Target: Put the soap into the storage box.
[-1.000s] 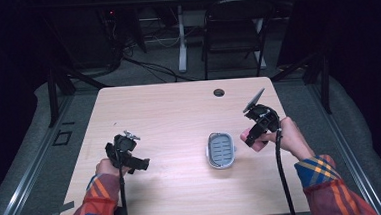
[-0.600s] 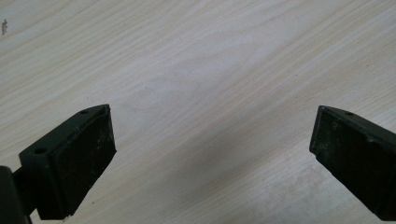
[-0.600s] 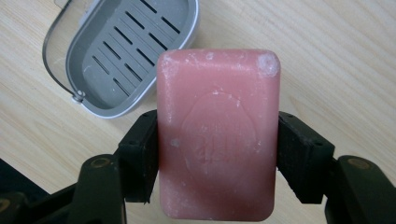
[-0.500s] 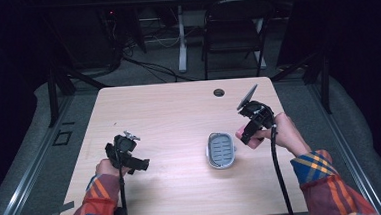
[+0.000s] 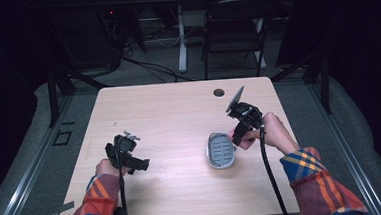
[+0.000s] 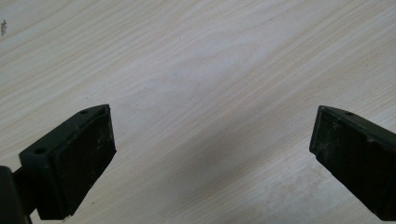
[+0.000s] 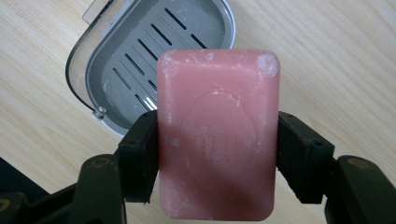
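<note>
Soap (image 7: 218,135), a pink rectangular bar with a faint embossed oval on its face, sits clamped between the two black jaws of the right gripper (image 7: 218,156), the pads pressing on its long sides about halfway down its length. In the right gripper view the bar hangs above the table with a grey soap dish (image 7: 140,56) lying just beyond and below it; the dish has a slotted inner tray, a clear outer rim and a small hinge knob at its near edge, and no soap rests in it. In the high view the right gripper (image 5: 240,129) is held by the person's right hand (image 5: 272,132) just to the right of the soap dish (image 5: 221,150), near the right half of the light wooden table (image 5: 168,104), with a black cable trailing back along a plaid sleeve (image 5: 313,175). On the other side, well apart from the dish, the left gripper (image 5: 126,154) is held low over the left part of the table. Its own view shows the left gripper (image 6: 210,149) with its jaws spread wide and nothing between them but bare wood grain. A small round cable hole (image 5: 219,92) marks the far edge of the tabletop, and a dark folding chair (image 5: 234,29) stands behind the table.
</note>
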Tool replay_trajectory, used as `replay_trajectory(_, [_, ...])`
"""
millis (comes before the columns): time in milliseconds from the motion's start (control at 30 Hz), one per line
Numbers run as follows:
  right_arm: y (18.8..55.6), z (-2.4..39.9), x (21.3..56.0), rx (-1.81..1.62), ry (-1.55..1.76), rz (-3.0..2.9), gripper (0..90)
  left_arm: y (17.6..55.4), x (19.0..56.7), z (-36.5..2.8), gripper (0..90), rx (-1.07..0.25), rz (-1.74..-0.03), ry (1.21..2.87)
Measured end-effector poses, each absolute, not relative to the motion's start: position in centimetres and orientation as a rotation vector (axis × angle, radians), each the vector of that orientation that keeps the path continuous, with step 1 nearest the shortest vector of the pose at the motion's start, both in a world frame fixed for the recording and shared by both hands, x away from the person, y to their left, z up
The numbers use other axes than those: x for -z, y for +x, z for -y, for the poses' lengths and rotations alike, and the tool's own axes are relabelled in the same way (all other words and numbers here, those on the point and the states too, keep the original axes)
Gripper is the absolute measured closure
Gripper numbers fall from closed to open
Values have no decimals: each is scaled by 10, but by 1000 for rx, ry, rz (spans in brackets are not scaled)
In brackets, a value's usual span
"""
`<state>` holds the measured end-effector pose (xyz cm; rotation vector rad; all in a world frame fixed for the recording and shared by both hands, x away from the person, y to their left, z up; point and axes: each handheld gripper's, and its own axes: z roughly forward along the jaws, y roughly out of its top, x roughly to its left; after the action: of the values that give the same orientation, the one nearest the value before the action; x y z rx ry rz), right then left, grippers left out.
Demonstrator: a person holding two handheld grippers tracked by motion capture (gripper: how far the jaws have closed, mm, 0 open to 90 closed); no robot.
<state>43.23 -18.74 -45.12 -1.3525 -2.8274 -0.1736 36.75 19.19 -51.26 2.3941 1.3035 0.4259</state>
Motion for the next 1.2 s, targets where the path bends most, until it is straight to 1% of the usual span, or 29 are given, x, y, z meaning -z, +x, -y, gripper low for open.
replay_trajectory(567, [445,160,472,88,-1361,2838,370,368,513,-192,1,-424,-1301,2395])
replay_trajectory(1200, [452,137,487,6,-1374,2844,369,368,513,-192,1,-421,-1299,2392])
